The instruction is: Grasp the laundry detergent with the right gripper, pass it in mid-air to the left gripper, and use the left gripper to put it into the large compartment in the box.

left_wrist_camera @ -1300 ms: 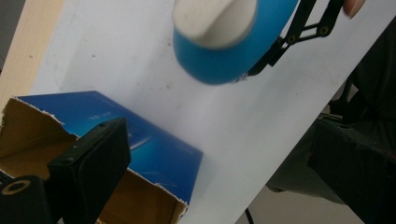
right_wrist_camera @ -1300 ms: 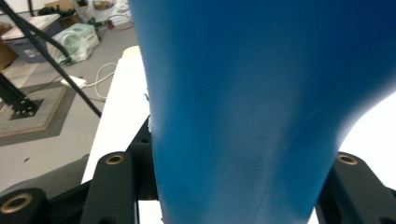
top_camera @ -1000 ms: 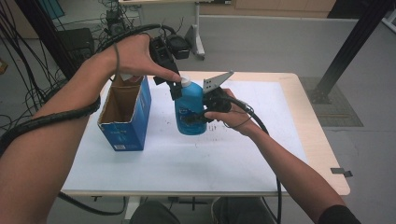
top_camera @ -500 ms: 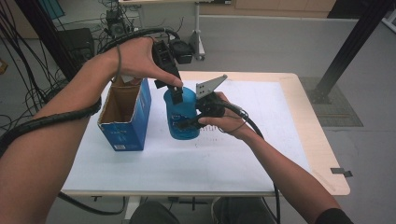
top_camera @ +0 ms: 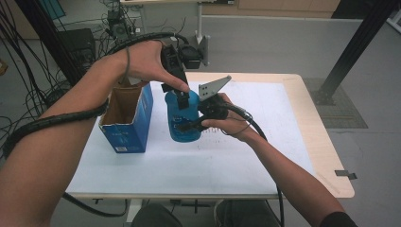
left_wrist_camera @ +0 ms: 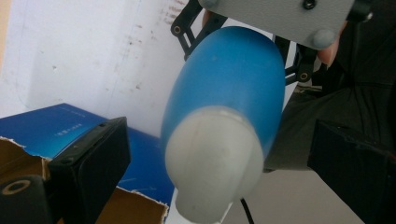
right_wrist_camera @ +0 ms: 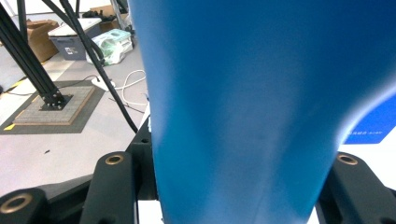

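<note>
Bottle (top_camera: 183, 118) now upright beside box (top_camera: 127, 118)

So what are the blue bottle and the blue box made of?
The bottle looks like smooth plastic: even blue colour, soft shine, and a whitish cap that seems plastic too. The box looks like cardboard: brown inside, with a torn, ragged top edge and a printed blue outside.

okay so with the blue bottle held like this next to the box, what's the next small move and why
Probably close the left tool on the white cap. Its jaws stand open on either side of the cap, not touching it, while the right tool already clamps the blue bottle body beside the open box.
</note>
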Tool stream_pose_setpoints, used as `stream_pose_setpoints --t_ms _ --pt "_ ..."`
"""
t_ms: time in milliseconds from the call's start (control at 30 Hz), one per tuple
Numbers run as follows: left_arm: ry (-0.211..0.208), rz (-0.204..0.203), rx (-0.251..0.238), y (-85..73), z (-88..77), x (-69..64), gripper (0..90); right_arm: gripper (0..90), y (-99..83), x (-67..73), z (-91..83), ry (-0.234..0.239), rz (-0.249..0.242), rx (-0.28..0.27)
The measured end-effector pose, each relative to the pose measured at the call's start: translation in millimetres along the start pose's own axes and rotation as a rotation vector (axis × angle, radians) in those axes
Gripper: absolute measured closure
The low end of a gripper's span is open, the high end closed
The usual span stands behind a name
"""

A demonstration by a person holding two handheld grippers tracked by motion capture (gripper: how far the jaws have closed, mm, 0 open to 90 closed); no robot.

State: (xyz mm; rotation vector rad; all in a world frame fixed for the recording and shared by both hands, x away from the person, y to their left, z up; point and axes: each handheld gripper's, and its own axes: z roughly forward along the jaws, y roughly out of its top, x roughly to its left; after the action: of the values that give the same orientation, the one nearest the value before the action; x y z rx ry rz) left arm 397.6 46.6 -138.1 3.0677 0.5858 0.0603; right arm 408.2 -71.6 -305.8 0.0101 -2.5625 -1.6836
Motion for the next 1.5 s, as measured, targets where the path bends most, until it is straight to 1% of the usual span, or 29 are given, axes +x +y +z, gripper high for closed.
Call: stream_pose_setpoints --t_ms 167,233,333,433,500,833,933,1067,1500 --pt "-0.005 0.004 0.023 0.7 5.0 0.3 6.3 44.2 1.7 1.4 -0.4 0.003 -0.012 0.001" --pt "-0.013 0.007 0.022 0.4 7.0 -0.1 6.2 44.2 1.4 0.9 -0.5 -0.001 -0.014 0.0" --pt "-0.005 0.005 0.031 0.3 9.0 0.4 6.3 44.2 1.7 1.2 -0.4 0.001 -0.016 0.001" --pt "-0.003 0.004 0.022 0.6 9.5 0.5 6.3 44.2 2.4 1.4 -0.3 0.006 -0.016 -0.004" --pt "-0.003 0.012 0.028 2.3 10.1 -0.3 6.3 44.2 3.3 1.6 -0.1 -0.001 -0.024 -0.001" --pt "-0.015 0.02 0.037 4.2 16.0 -1.1 6.1 44.2 3.0 0.7 -2.9 -0.01 -0.023 0.003" --pt "-0.016 0.022 0.034 5.0 15.8 -1.5 6.1 44.2 3.7 1.3 -3.7 -0.006 -0.025 0.0" --pt "-0.02 0.027 0.044 5.8 15.3 -3.0 6.0 44.2 4.4 1.6 -5.3 -0.011 -0.028 -0.001" --pt "-0.018 0.028 0.036 5.7 16.0 -5.0 6.1 44.2 4.9 3.3 -5.9 -0.002 -0.022 -0.005"
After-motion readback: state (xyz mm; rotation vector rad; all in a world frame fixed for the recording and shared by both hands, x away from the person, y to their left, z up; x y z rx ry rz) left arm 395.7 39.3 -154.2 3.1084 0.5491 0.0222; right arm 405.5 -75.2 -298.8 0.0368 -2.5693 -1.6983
